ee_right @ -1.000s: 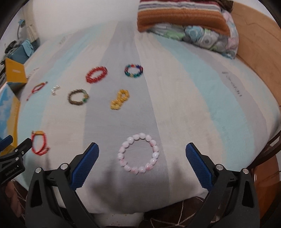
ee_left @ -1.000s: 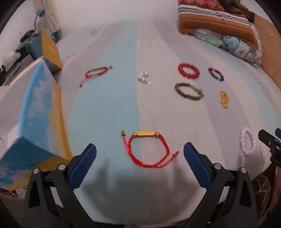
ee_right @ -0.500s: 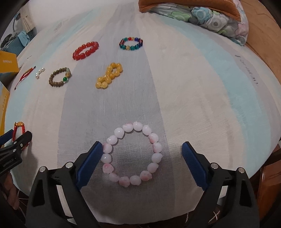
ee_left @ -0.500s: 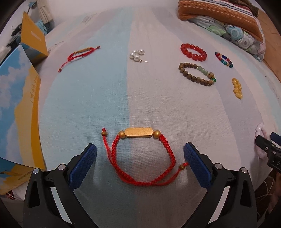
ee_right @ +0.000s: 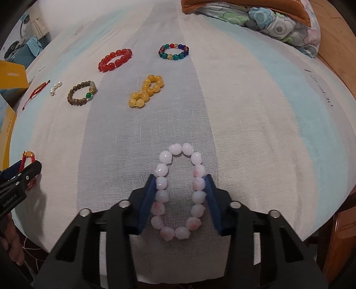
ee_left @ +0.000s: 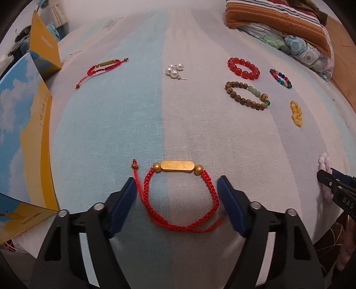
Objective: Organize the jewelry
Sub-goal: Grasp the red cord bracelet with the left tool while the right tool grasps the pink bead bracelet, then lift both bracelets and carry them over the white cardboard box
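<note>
Beads of the pink bracelet [ee_right: 179, 191], light and loosely strung, are pinched sideways by the just-closing right gripper [ee_right: 180, 189], while the red cord bracelet [ee_left: 178, 197] is flanked, unpressed, by the narrowing left gripper [ee_left: 176, 193].

Both views are evenly and moderately lit by soft, warm light with no harsh glare. Soft shadows pool on the pale striped fabric sheet [ee_left: 169, 111] directly beneath the black gripper arms at 6 o'clock. Focus is sharp at centre. Fisheye distortion bulges the surface and darkens the corners; the folded patterned bedding [ee_right: 267, 20] at 1 o'clock appears stretched.
</note>
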